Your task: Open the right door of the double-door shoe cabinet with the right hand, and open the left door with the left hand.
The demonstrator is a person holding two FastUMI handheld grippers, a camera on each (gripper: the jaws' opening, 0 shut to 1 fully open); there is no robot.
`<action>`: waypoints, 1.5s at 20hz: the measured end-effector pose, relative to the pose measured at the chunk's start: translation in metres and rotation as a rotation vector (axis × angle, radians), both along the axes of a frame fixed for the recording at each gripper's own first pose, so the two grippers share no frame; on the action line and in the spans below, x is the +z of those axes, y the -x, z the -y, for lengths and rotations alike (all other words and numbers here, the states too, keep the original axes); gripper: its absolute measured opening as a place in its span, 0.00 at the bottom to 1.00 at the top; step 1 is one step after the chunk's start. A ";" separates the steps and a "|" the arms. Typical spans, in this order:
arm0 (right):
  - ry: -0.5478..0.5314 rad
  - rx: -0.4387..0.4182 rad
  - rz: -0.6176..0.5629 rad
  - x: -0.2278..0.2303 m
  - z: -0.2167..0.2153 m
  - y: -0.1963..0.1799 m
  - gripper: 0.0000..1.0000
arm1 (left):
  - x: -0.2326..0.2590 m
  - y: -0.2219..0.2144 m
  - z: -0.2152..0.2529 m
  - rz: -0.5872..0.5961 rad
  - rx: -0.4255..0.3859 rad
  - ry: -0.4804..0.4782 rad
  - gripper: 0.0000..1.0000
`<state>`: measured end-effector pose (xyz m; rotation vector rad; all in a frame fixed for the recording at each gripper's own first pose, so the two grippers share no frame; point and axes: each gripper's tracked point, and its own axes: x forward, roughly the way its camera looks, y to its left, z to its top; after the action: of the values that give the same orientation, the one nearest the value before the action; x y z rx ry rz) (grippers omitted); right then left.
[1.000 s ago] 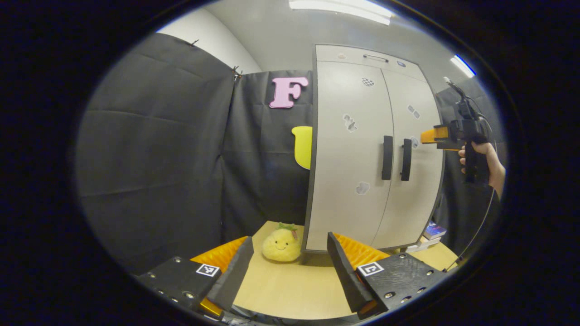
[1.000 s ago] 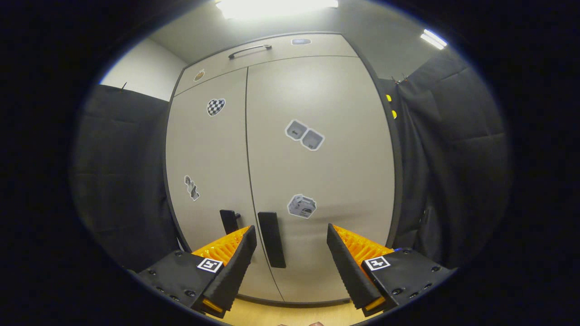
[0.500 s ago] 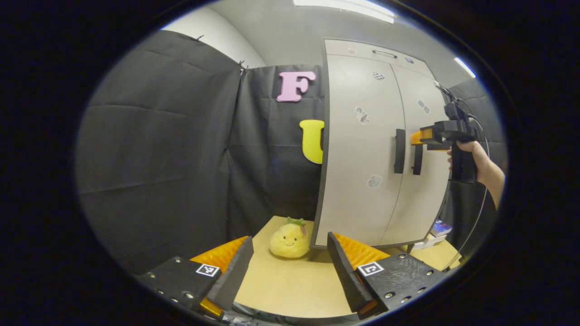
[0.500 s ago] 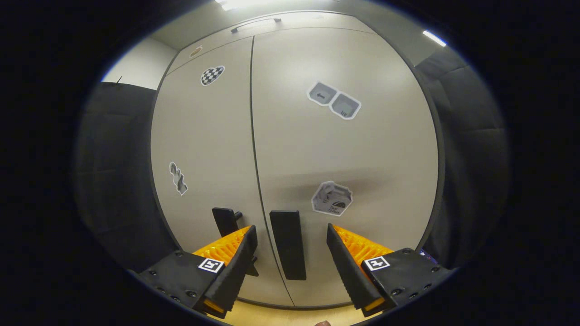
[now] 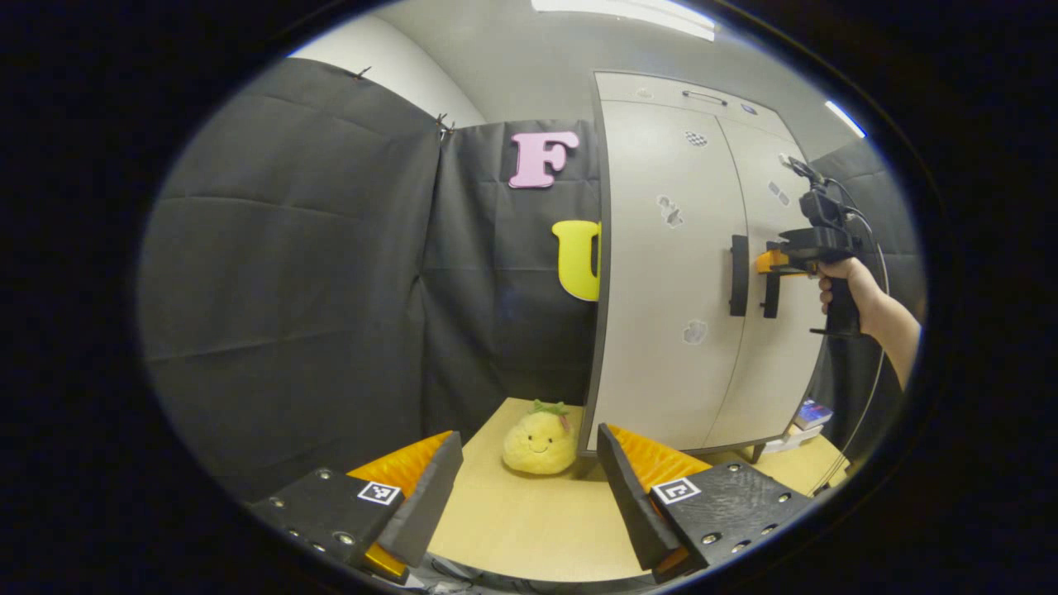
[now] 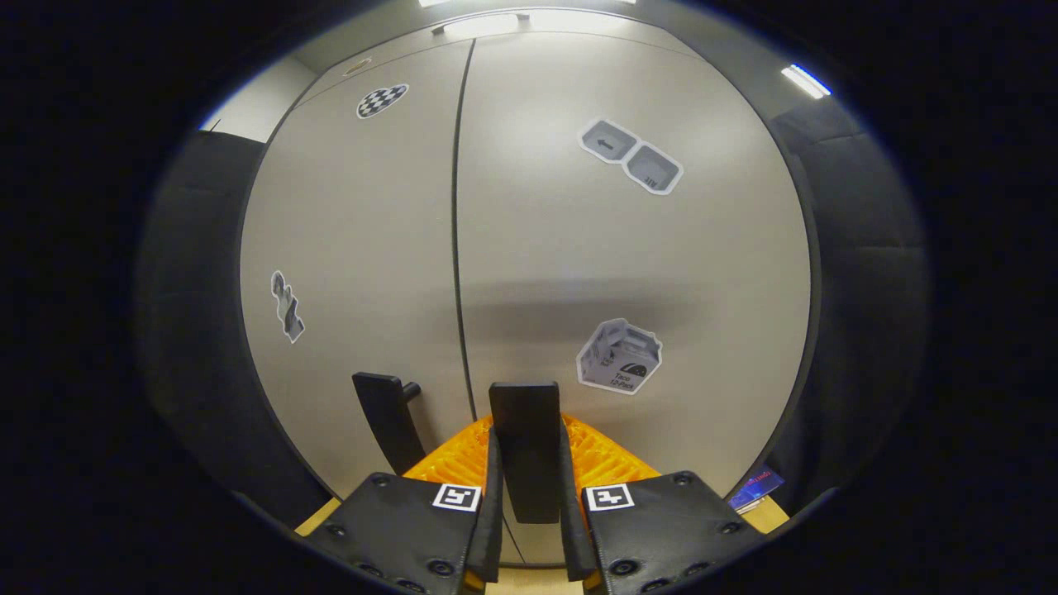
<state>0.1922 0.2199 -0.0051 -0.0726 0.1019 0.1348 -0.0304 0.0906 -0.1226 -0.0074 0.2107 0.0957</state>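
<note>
A pale grey double-door shoe cabinet point(image 5: 678, 273) stands on the wooden table, both doors closed. In the right gripper view my right gripper point(image 6: 529, 496) is shut on the right door's black vertical handle point(image 6: 526, 446), both fingers pressing its sides. The left door's black handle point(image 6: 387, 417) stands free just beside it. In the left gripper view the right gripper point(image 5: 773, 263), held by a hand point(image 5: 839, 277), sits at the right handle point(image 5: 770, 293), next to the left handle point(image 5: 738, 274). My left gripper point(image 5: 529, 487) is open, low over the table, well short of the cabinet.
A yellow plush toy point(image 5: 540, 442) sits on the wooden table point(image 5: 512, 529) by the cabinet's left front corner. Books point(image 5: 810, 413) lie at the cabinet's far right foot. Black cloth walls enclose the booth. A cable point(image 5: 868, 397) hangs from the right gripper.
My right gripper moved up to the right door's handle and closed on it. The left gripper's view drifted slightly left; its fingers stayed open.
</note>
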 end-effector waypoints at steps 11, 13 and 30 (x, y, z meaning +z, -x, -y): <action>-0.009 0.092 -0.033 -0.001 0.002 0.007 0.06 | -0.008 -0.007 0.029 -0.026 -0.105 -0.002 0.94; -0.019 0.113 -0.037 -0.001 0.002 0.013 0.06 | -0.005 -0.005 0.036 -0.020 -0.124 -0.008 0.92; -0.028 0.191 -0.048 0.003 0.072 0.121 0.06 | -0.010 0.017 0.115 -0.055 -0.279 0.002 0.94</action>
<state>0.0707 0.1481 -0.0018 -0.0510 0.1412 0.3286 -0.0479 -0.0247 -0.1325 0.0224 0.2648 -0.1827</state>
